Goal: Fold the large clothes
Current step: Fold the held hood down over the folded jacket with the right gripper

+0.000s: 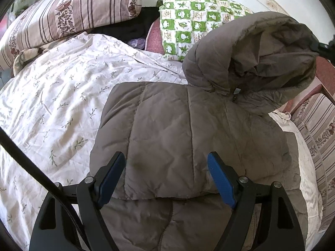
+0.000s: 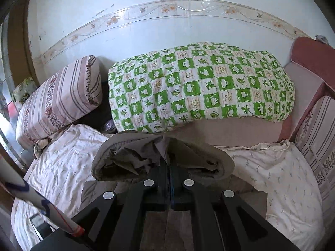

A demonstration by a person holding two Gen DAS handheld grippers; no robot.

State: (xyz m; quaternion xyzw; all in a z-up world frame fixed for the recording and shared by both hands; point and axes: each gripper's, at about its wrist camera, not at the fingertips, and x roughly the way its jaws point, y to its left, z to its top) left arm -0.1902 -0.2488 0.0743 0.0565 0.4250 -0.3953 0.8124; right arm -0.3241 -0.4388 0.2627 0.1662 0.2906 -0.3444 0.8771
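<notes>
Pinching the hood in your clenched right tool, left tool released above the grey puffer jacket on the bed — soft, bulky, slippery — grip seams, not padding.

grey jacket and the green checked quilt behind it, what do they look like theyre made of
The grey jacket looks like thin matte synthetic shell over puffy filling, judging by its stitched channels and fine crinkles; its hood, pinched by the right hand-held gripper, seems lined with a fuzzier fabric. The green checked quilt looks like printed cotton over padding, soft and matte, though the fibre is uncertain.
</notes>
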